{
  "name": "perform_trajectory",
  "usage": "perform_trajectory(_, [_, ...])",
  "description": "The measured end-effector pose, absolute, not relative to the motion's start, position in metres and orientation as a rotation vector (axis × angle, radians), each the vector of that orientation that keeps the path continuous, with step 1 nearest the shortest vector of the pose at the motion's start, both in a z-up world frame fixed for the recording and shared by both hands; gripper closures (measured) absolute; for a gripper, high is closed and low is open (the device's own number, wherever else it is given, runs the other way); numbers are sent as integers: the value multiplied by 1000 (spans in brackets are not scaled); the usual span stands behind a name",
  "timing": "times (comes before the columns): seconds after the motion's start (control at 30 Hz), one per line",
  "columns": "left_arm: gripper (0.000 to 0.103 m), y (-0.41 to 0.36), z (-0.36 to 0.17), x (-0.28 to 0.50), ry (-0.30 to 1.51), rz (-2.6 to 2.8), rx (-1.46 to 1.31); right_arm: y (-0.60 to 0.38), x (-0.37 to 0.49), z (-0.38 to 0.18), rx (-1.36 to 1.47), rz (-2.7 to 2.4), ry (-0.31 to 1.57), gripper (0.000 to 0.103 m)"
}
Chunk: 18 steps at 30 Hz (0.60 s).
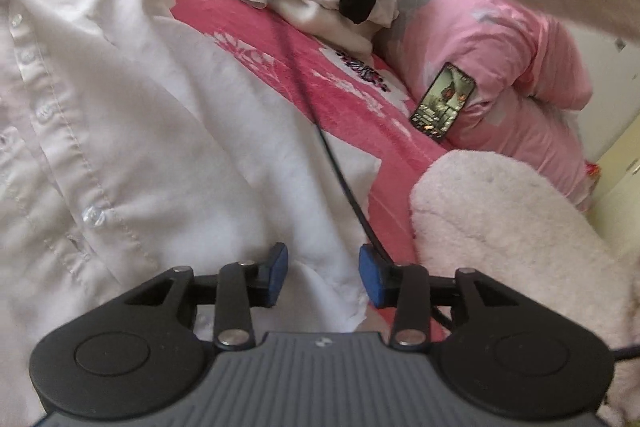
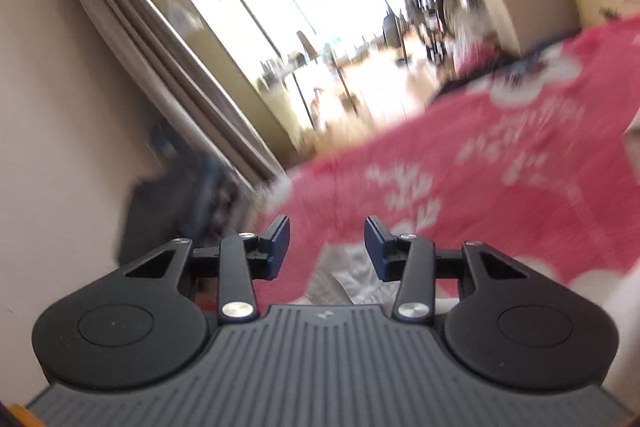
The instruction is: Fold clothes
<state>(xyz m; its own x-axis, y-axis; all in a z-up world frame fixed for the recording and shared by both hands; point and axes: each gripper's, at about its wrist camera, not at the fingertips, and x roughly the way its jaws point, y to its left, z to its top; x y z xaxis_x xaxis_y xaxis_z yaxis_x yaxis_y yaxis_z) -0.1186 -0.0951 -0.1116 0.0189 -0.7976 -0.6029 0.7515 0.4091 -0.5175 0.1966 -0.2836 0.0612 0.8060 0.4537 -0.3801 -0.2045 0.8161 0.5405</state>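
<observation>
White shirt [image 1: 160, 115] lies spread button-side up across the pink bedspread [image 1: 320, 67], left hand-held gripper [image 1: 323, 273] hovering over its hem with jaws parted and nothing between them, while the right hand-held gripper [image 2: 327, 247], likewise parted and empty, hangs above the blurred bed edge.

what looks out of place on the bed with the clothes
A phone with a lit screen leans against the pink quilt, and a thin black cable trails across the white button-up shirt being folded.
</observation>
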Motion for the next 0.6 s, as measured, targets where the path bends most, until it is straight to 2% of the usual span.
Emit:
perform_trajectory(0.17, [49, -92, -95, -134, 925, -1109, 10, -337, 83, 136, 461, 384, 391, 59])
perform_trajectory(0.3, [43, -85, -80, -141, 899, -1057, 27, -362, -16, 175, 379, 390, 316, 56])
perform_trajectory(0.43, [40, -73, -63, -146, 882, -1026, 41, -370, -89, 177, 351, 376, 306, 55])
perform_trajectory(0.6, [40, -49, -42, -155, 858, -1010, 61, -358, -120, 126, 381, 356, 392, 55])
